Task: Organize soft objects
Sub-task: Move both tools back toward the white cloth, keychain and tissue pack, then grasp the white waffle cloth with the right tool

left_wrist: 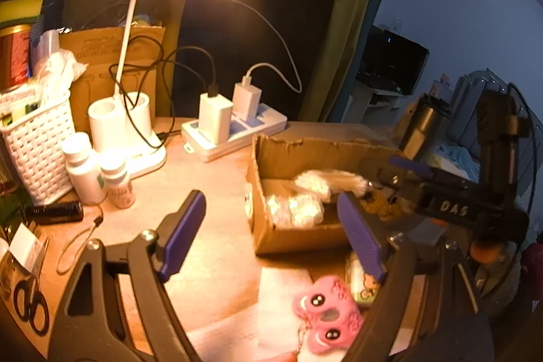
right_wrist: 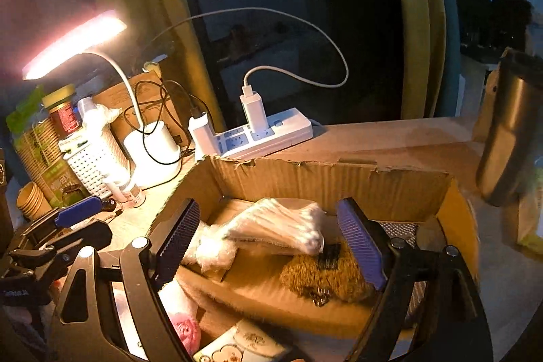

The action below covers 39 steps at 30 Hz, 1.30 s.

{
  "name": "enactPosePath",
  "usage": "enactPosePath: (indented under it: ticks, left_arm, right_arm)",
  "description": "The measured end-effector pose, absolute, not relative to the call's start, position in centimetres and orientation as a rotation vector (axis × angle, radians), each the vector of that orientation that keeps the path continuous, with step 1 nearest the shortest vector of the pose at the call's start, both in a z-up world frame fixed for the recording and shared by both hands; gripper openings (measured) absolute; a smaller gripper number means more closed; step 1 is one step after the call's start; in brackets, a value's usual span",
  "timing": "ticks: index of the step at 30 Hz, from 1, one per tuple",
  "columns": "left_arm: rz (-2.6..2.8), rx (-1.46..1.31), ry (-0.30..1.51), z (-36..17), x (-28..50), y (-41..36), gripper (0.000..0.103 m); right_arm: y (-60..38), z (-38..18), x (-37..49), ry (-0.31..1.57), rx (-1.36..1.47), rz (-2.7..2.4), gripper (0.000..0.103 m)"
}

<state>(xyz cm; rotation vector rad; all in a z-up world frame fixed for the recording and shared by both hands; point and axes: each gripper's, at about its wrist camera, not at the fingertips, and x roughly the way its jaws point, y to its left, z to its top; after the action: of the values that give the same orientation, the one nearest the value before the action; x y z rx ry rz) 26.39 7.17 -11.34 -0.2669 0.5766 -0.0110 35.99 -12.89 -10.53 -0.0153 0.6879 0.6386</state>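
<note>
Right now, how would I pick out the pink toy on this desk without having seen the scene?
Find the cardboard box in front of the power strip. On the desk just outside its near wall, beside a small printed packet, lies the pink toy. It is the only pink plush thing there, with round black eyes.

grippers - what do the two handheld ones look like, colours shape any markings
Both match: the left gripper and right gripper have glossy black curved frames with triangular cutouts and silver pivot bolts. Each carries two blue-purple ribbed finger pads. In the left wrist view, the right gripper's black body shows white lettering reading DAS. No sleeves are visible.
</note>
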Motion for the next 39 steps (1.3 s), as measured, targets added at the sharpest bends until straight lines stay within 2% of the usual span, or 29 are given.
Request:
enactPosePath:
  ticks: [17, 39]
  left_arm:
    - [-0.027, -0.247, 0.592, -13.3, 21.8, 5.9, 0.081]
    - [-0.049, -0.219, 0.716, -15.8, 17.6, 4.7, 0.081]
  right_arm:
    - [-14.4, -9.7, 27.4, 0.666, -0.082, 0.637, 0.086]
    - [-14.4, -14.6, 20.9, 0.819, -0.182, 0.683, 0.086]
